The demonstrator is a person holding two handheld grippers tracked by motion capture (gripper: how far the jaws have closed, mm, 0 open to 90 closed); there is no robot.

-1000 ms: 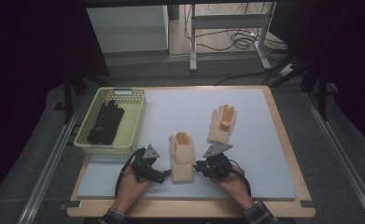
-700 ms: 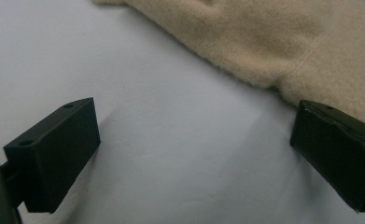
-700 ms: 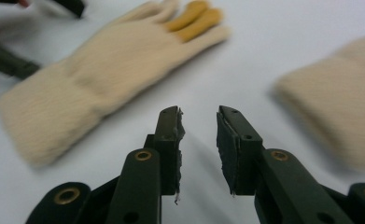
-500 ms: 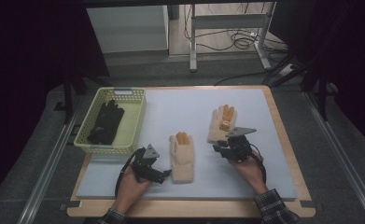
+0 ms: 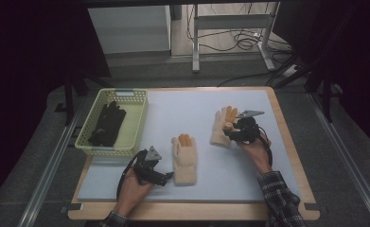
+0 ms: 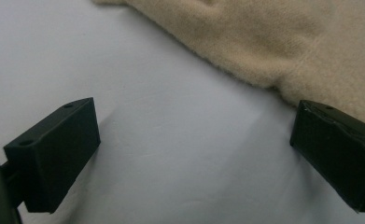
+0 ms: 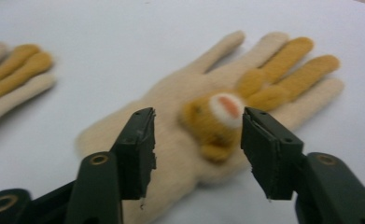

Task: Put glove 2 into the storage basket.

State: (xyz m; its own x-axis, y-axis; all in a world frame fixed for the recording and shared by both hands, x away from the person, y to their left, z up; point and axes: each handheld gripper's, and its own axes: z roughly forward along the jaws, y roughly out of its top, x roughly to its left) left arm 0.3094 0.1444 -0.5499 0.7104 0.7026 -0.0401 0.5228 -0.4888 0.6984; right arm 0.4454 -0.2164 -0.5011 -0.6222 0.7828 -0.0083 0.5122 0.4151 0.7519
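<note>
Two cream knitted gloves with orange fingers lie on the white mat. One glove (image 5: pixel 185 160) is near the middle, and my left gripper (image 5: pixel 167 177) rests open at its cuff. In the left gripper view the cuff (image 6: pixel 273 42) lies beside the right-hand jaw, with bare mat between the jaws of the left gripper (image 6: pixel 194 149). The other glove (image 5: pixel 219 126) lies to the right. It bears an orange animal face (image 7: pixel 217 116). My right gripper (image 5: pixel 230 133) hovers over it; its jaws have just been opening and, in the right gripper view (image 7: pixel 196 144), stand apart around the face without pressing.
A yellow-green basket (image 5: pixel 136 124) at the left holds black gloves (image 5: pixel 107 124). The mat (image 5: pixel 173 109) lies on a wooden board (image 5: pixel 286 142). Metal rails run along both sides. Cables and a stand's legs lie on the floor beyond.
My right gripper has moved from beside the middle glove to the right and farther away, over the right glove, and its jaws have opened. The left gripper has stayed put.
</note>
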